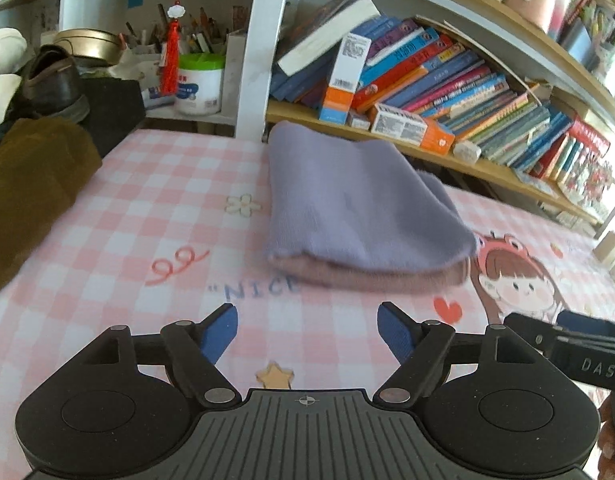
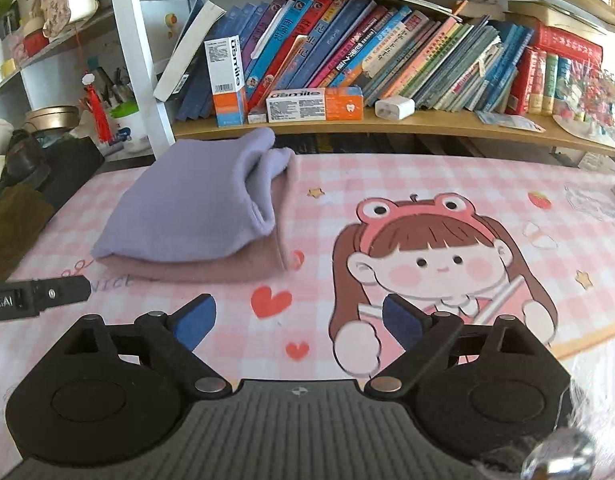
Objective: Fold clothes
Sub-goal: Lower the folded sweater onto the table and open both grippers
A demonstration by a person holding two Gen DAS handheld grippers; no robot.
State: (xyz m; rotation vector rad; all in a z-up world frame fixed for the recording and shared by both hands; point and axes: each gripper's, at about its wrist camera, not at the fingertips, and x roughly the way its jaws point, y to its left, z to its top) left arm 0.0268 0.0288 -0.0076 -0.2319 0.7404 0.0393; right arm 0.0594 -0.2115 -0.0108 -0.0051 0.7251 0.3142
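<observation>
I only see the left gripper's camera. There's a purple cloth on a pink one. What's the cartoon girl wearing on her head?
Observer: A pink frog hat with two big eyes; the right view shows the cartoon girl whole.
Operator: Is the right gripper holding anything?
Observer: No. The right gripper is open over the printed hearts, apart from the purple cloth.
Operator: Anything white on the shelf?
Observer: Yes, a small white charger block beside an orange box.

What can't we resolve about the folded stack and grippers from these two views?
- Pink garment: mostly covered by the purple garment in both views; its fold count is hidden.
- Stack's far edge: left wrist view, motion blurred.
- Right gripper in the left wrist view: cut off by the frame edge.
- Left gripper: only a sliver in the right wrist view.
</observation>
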